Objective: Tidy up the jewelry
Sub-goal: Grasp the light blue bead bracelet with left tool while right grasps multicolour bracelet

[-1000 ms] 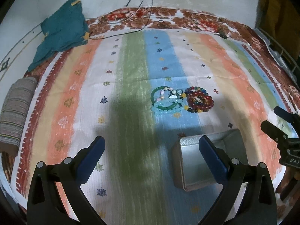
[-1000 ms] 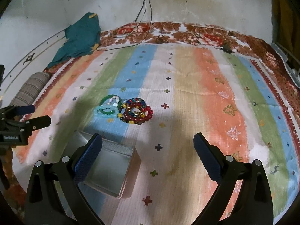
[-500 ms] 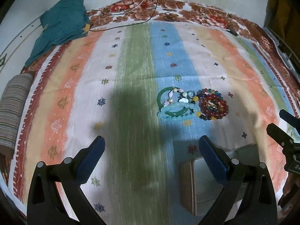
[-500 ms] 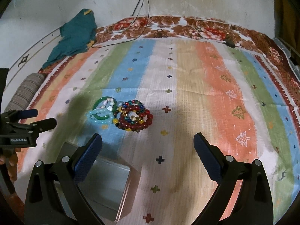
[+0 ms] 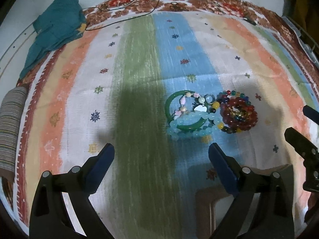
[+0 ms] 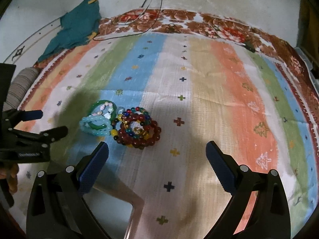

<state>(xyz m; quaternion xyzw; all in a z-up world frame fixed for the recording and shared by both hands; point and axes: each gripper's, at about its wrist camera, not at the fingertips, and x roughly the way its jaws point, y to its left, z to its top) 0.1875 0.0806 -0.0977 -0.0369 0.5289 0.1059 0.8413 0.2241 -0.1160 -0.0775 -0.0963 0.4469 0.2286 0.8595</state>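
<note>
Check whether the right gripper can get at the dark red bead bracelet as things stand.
Probably yes. The right gripper is open and empty, and the dark red bead bracelet lies just ahead on the cloth, uncovered, though touching neighbouring bracelets.

Striped cloth (image 5: 139,79) across the frame: green, blue, white, beige, orange bands with small star and cross marks, brown floral border at top. Centre: green bangle (image 5: 169,109), pale aqua bead bracelet (image 5: 191,133), dark red beads (image 5: 239,117) with yellow and blue ones. Upper left: teal fabric (image 5: 55,29). Blue pads (image 6: 93,167), black gripper frames.
</note>
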